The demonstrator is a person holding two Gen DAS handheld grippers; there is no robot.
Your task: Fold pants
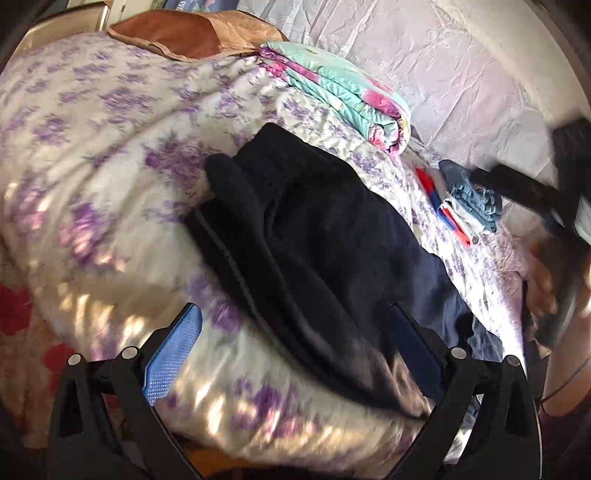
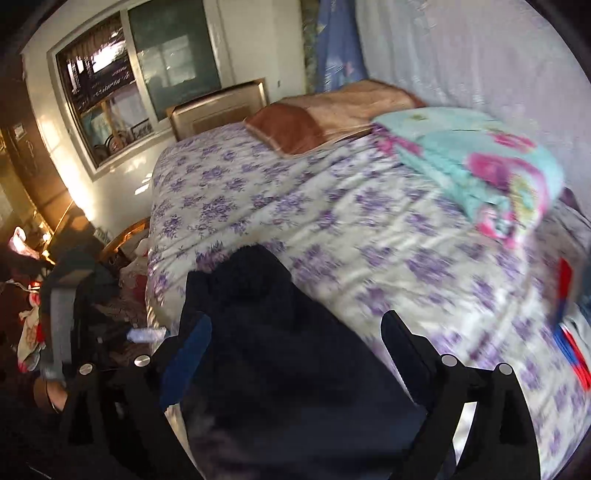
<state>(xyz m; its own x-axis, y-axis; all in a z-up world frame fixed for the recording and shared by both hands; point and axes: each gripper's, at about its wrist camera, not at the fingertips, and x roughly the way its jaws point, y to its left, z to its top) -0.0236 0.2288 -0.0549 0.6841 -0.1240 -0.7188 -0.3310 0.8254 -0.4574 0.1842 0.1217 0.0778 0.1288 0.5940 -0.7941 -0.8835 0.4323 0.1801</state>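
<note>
Dark navy pants (image 1: 314, 236) lie in a long folded bundle across the purple-flowered bedsheet (image 1: 92, 129). My left gripper (image 1: 295, 328) hovers over their near end, open, its blue pads (image 1: 173, 354) wide apart and pressing nothing. In the right wrist view the same pants (image 2: 280, 332) fill the space under my right gripper (image 2: 295, 328), which also stands open, with the cloth lying loose below its fingers. A blurred black shape with a hand (image 1: 543, 291) sits at the right edge of the left wrist view.
A folded teal and pink quilt (image 1: 340, 92) and a brown pillow (image 1: 192, 33) lie at the bed's far side. Folded jeans (image 1: 472, 199) and a red-blue item (image 1: 439, 199) rest to the right. Left of the bed are floor clutter (image 2: 74, 295) and a window (image 2: 140, 74).
</note>
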